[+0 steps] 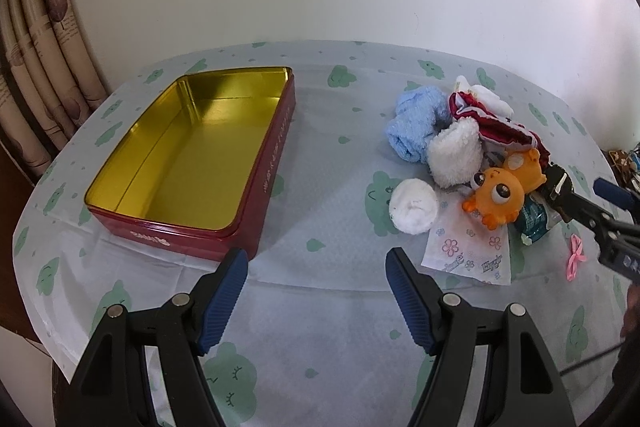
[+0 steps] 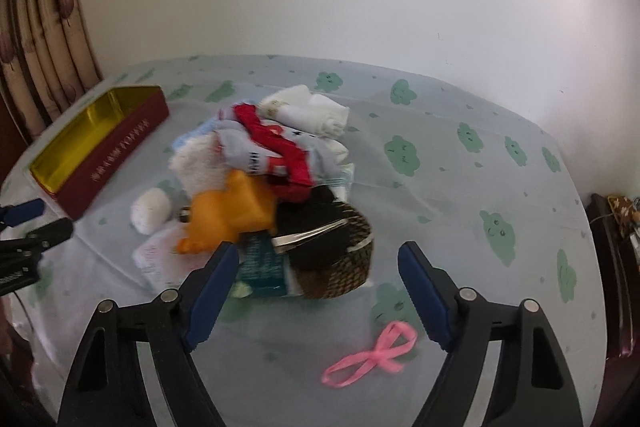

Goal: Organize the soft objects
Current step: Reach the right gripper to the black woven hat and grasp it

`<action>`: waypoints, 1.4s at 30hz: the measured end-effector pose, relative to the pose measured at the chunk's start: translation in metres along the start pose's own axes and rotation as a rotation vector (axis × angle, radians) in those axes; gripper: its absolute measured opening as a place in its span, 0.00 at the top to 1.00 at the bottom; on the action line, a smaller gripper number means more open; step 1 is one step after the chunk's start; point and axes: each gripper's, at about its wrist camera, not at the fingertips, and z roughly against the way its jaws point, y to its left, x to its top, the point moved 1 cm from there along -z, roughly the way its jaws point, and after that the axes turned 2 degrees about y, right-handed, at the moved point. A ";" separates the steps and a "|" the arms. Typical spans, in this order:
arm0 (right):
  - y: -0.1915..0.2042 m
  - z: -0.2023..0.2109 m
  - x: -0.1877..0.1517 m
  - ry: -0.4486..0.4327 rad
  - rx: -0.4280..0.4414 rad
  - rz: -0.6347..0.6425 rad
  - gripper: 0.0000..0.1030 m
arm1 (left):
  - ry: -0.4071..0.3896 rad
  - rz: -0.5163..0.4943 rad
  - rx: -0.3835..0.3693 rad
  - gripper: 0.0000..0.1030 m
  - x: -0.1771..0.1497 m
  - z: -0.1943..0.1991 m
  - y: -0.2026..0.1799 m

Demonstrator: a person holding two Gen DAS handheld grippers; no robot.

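Observation:
A pile of soft things lies on the cloud-print tablecloth [image 1: 320, 187]: a blue towel [image 1: 416, 123], a white fluffy cloth [image 1: 456, 157], a white ball [image 1: 414, 207], a red and white garment [image 1: 488, 119], an orange toy [image 1: 496, 199] and a tissue pack [image 1: 468, 251]. An open red tin with a gold inside [image 1: 192, 163] stands at the left. My left gripper [image 1: 316, 259] is open and empty, between tin and pile. My right gripper [image 2: 316, 259] is open and empty, just before the pile, near a woven brown pouch [image 2: 336, 259].
A pink ribbon bow [image 2: 372, 355] lies on the cloth near my right gripper. A curtain [image 1: 44, 67] hangs at the left behind the table. A white wall stands behind. Dark furniture [image 2: 612, 267] stands at the right edge.

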 end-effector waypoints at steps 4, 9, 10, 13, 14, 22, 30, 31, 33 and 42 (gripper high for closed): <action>-0.005 -0.016 0.003 0.031 0.015 0.029 0.27 | 0.008 -0.015 -0.023 0.29 0.003 -0.006 -0.003; -0.008 -0.031 0.003 0.054 0.046 0.066 0.28 | 0.026 -0.039 -0.031 0.29 0.006 -0.016 -0.010; -0.007 -0.034 0.003 0.055 0.048 0.075 0.28 | 0.028 -0.045 -0.030 0.29 0.006 -0.017 -0.012; -0.006 -0.040 0.002 0.046 0.048 0.085 0.31 | 0.032 -0.063 -0.027 0.29 0.008 -0.022 -0.018; -0.006 -0.042 0.003 0.042 0.056 0.087 0.36 | 0.035 -0.067 -0.027 0.29 0.009 -0.024 -0.020; -0.005 -0.045 0.003 0.029 0.118 0.070 0.57 | 0.031 -0.095 -0.031 0.29 0.018 -0.032 -0.028; -0.009 -0.034 -0.004 0.014 0.131 0.046 0.61 | 0.031 -0.118 -0.112 0.29 0.027 -0.039 -0.039; -0.010 -0.032 -0.005 0.014 0.138 0.036 0.61 | 0.036 -0.124 -0.131 0.29 0.028 -0.040 -0.041; -0.011 -0.028 -0.007 0.010 0.149 0.016 0.61 | 0.038 -0.129 -0.161 0.29 0.031 -0.043 -0.045; -0.014 -0.015 -0.011 0.003 0.170 -0.040 0.61 | 0.105 -0.137 -0.192 0.29 0.044 -0.070 -0.062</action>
